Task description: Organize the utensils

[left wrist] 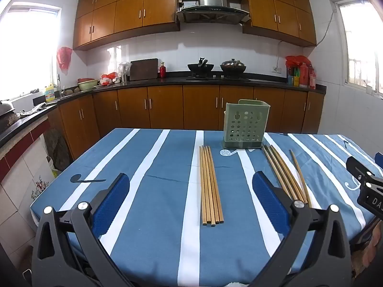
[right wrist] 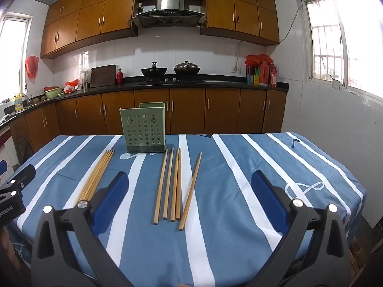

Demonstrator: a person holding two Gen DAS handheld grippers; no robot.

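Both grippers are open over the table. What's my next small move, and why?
Probably lower the left gripper onto the tight bundle of chopsticks lying between its open fingers. They lie side by side, so one grasp may take them all to the green holder behind. The right gripper faces a looser spread, a harder grasp.

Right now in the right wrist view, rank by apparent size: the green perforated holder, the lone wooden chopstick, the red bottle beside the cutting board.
1. Green perforated plastic holder.
2. Lone wooden chopstick, longer but thin.
3. Red bottle, smallest, though farthest, so distance shrinks it.
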